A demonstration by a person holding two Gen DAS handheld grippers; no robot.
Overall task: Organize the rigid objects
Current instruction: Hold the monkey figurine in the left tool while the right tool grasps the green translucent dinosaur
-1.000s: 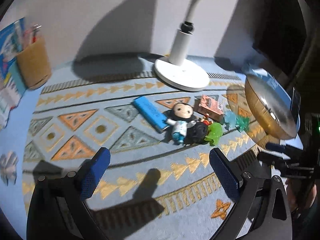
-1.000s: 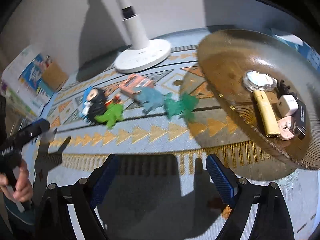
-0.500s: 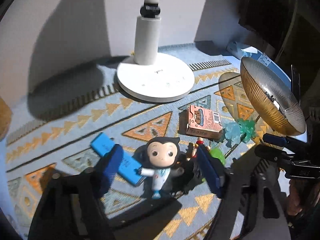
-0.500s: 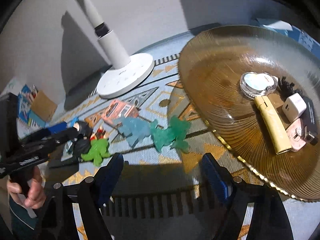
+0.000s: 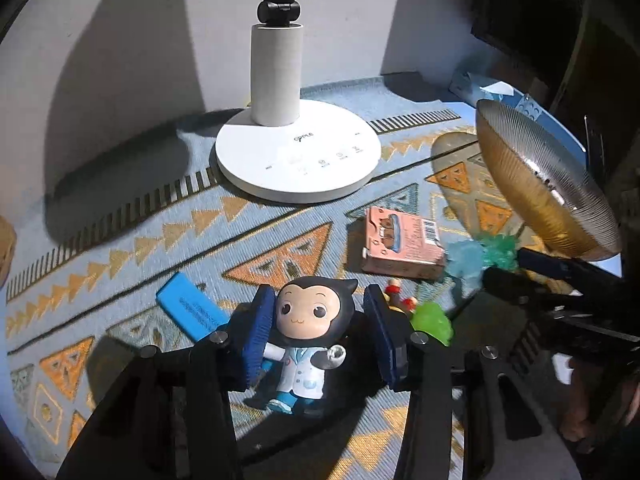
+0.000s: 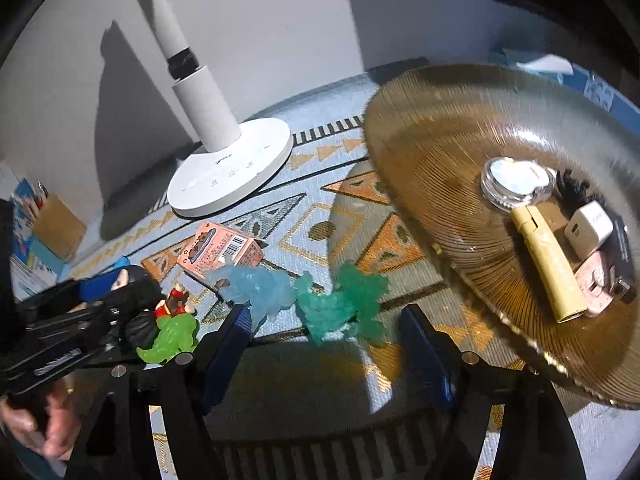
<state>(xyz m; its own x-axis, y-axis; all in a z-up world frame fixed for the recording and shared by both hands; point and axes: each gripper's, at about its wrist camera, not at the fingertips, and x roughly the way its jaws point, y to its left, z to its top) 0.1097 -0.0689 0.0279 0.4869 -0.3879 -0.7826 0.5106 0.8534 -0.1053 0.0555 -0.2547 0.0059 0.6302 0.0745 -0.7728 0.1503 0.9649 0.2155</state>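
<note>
Left gripper [image 5: 318, 338] straddles the black-haired figurine [image 5: 314, 332]; jaws have just been closing, blue pads beside its head, contact on either side unclear. Blue bar [image 5: 190, 310] just left of it, pink box [image 5: 400, 246] beyond. Right gripper [image 6: 326, 346] released, jaws also just narrowing, nothing clamped; teal dinosaur [image 6: 344, 304] just ahead between fingertips. Amber dish [image 6: 440, 168] to its right.

Hard bright light, sharp dark shadows; fisheye warp, black vignetted corners.

lamp [image 5: 276, 64] top cut off, mat [image 5: 120, 240] edges cropped
</note>
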